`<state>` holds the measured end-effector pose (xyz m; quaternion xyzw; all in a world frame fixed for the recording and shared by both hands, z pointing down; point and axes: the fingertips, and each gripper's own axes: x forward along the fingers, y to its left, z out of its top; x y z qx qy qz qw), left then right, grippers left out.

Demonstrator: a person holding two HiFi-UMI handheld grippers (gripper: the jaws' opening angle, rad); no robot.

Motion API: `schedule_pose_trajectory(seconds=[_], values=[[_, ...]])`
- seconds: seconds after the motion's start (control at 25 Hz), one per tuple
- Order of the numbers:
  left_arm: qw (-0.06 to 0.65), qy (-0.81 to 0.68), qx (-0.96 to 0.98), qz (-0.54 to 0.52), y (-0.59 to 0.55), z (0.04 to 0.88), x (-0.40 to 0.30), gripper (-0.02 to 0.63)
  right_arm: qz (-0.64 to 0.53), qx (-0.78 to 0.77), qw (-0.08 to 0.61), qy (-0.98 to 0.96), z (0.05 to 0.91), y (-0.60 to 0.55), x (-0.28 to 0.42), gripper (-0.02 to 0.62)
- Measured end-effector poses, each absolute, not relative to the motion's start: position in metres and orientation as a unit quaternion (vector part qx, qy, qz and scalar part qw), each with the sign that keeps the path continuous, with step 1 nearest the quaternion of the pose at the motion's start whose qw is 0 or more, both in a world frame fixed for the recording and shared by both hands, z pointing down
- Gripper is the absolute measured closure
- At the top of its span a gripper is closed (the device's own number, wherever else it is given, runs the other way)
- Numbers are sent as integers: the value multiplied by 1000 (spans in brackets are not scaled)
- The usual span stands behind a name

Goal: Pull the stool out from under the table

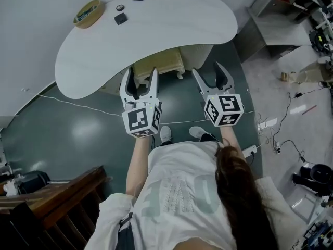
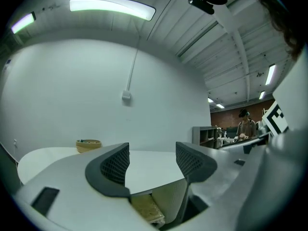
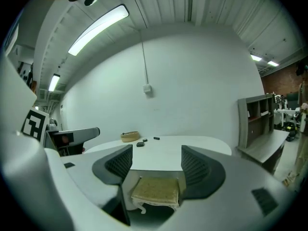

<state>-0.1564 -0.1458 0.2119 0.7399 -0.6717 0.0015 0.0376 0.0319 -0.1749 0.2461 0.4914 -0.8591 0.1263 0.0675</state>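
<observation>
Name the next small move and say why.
Probably lower both tongs toward the stool: it sits mostly under the table, and the left tongs and right tongs are open, empty, short of it and above its seat.

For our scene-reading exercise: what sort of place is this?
Probably a lab or workshop: a white table with a stool tucked under it, loose cables across the floor, and grey shelves nearby.
</observation>
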Motion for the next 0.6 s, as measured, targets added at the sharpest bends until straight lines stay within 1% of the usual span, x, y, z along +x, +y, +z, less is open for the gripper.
schedule_pose_trajectory(seconds=[0.28,0.6], values=[[40,-653,756,2,-140,209,-144,299,126,512,55,-848,242,-167,33,279],[39,-661,749,4,-138,207,-152,299,125,516,57,-846,240,-162,32,279]])
